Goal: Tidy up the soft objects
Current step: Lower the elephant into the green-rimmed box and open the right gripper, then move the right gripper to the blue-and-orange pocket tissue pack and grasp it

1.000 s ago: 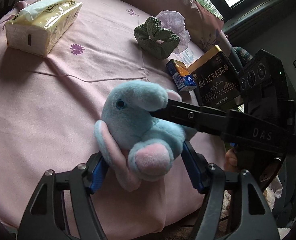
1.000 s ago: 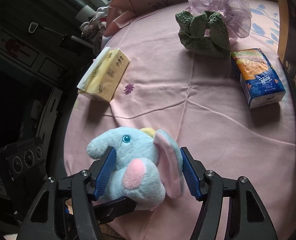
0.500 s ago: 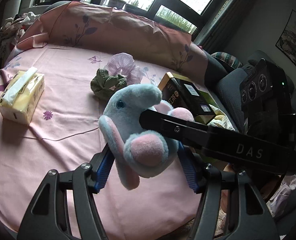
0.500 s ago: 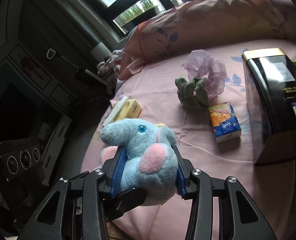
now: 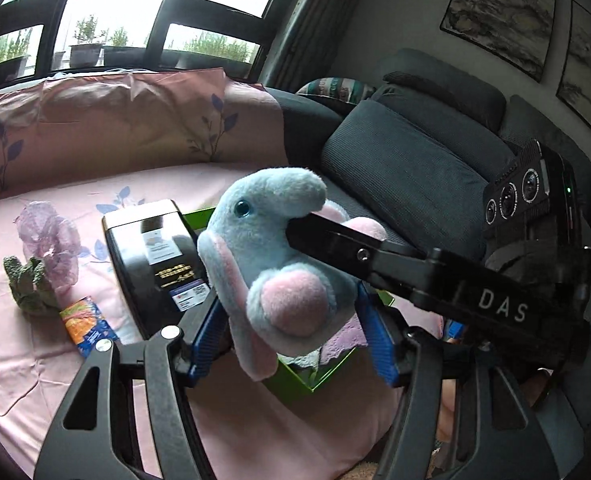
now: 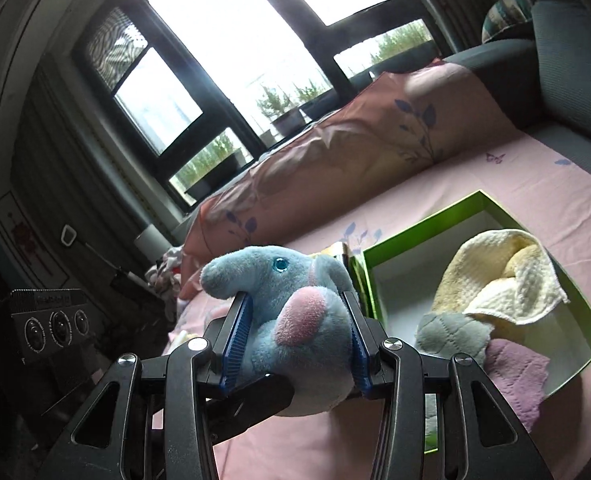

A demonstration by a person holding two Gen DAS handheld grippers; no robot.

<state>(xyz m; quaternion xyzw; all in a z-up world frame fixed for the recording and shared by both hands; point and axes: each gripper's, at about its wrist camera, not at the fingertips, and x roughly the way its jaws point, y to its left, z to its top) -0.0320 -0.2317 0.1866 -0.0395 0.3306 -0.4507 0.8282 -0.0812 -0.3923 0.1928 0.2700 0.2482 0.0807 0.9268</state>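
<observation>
I hold the plush elephant (image 5: pixel 283 264) in the air above the bed (image 5: pixel 55 360), clamped between my left hand-held gripper (image 5: pixel 291 336) and right hand-held gripper (image 6: pixel 297 340). The green box (image 6: pixel 423 232) with cloths (image 6: pixel 507 276) lies beside it, at the bed's edge.

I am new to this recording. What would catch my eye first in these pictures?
First, the blue and pink plush elephant, held in the air between both grippers. To its right lies an open green box on the pink sheet, with a yellow towel inside. Behind stand big dark-framed windows.
</observation>
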